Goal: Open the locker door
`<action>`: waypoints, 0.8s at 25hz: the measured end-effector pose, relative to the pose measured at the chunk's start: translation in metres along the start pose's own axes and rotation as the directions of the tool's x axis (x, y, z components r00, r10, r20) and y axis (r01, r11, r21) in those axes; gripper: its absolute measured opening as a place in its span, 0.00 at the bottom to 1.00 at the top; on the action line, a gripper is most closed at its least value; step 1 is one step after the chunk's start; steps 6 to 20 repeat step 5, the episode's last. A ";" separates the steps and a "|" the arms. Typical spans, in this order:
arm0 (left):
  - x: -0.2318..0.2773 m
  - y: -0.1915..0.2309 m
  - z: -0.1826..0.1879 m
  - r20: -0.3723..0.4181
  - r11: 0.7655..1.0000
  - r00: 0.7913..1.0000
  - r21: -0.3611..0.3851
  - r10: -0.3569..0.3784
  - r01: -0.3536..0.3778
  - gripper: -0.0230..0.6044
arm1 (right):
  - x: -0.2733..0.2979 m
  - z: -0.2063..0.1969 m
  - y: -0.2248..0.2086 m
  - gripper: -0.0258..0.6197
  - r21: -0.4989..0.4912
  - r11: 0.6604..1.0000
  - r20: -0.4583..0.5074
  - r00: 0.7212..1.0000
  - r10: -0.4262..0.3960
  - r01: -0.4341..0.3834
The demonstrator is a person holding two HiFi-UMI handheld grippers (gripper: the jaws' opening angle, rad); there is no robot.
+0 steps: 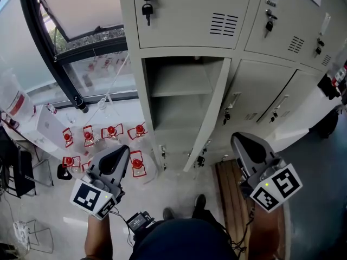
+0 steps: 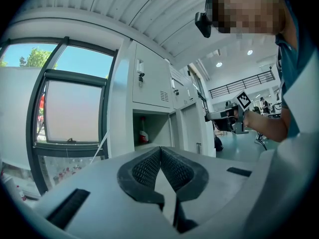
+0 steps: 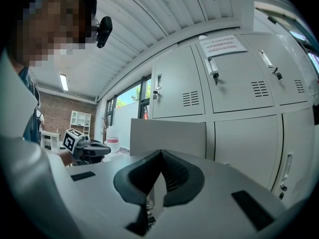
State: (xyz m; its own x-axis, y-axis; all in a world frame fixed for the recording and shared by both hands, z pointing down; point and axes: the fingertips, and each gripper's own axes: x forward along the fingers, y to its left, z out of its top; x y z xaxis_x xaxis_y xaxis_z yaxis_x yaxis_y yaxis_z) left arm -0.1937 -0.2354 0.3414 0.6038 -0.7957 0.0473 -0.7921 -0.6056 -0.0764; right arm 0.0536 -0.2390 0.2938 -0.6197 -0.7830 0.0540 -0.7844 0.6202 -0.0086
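The lower locker's grey door (image 1: pixel 209 118) stands swung open, edge-on in the head view, and its compartment (image 1: pixel 176 110) with one shelf is exposed. Both grippers hang well short of it, touching nothing. My left gripper (image 1: pixel 123 150) is at the lower left and my right gripper (image 1: pixel 237 140) is right of the door. In the left gripper view the jaws (image 2: pixel 160 149) meet at the tip, empty, and the open compartment (image 2: pixel 152 131) holds a red and white bottle (image 2: pixel 143 134). The right gripper (image 3: pixel 160 152) is also shut and empty, facing the open door panel (image 3: pixel 167 136).
Keys (image 1: pixel 147 8) hang in the locks of the upper lockers. Several red and white objects (image 1: pixel 111 131) lie on the floor by the window at left. A wooden board (image 1: pixel 230 199) lies on the floor at right. The person's shoes (image 1: pixel 200 201) stand before the lockers.
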 end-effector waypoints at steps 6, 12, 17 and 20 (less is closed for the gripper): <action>0.001 0.005 0.001 0.002 1.000 1.000 0.001 0.001 -0.001 0.06 | 0.004 -0.001 -0.001 0.09 0.000 1.000 -0.003 1.000 -0.002 0.002; 0.001 0.005 0.001 0.002 1.000 1.000 0.001 0.001 -0.001 0.06 | 0.004 -0.001 -0.001 0.09 0.000 1.000 -0.003 1.000 -0.002 0.002; 0.001 0.005 0.001 0.002 1.000 1.000 0.001 0.001 -0.001 0.06 | 0.004 -0.001 -0.001 0.09 0.000 1.000 -0.003 1.000 -0.002 0.002; 0.001 0.005 0.001 0.002 1.000 1.000 0.001 0.001 -0.001 0.06 | 0.004 -0.001 -0.001 0.09 0.000 1.000 -0.003 1.000 -0.002 0.002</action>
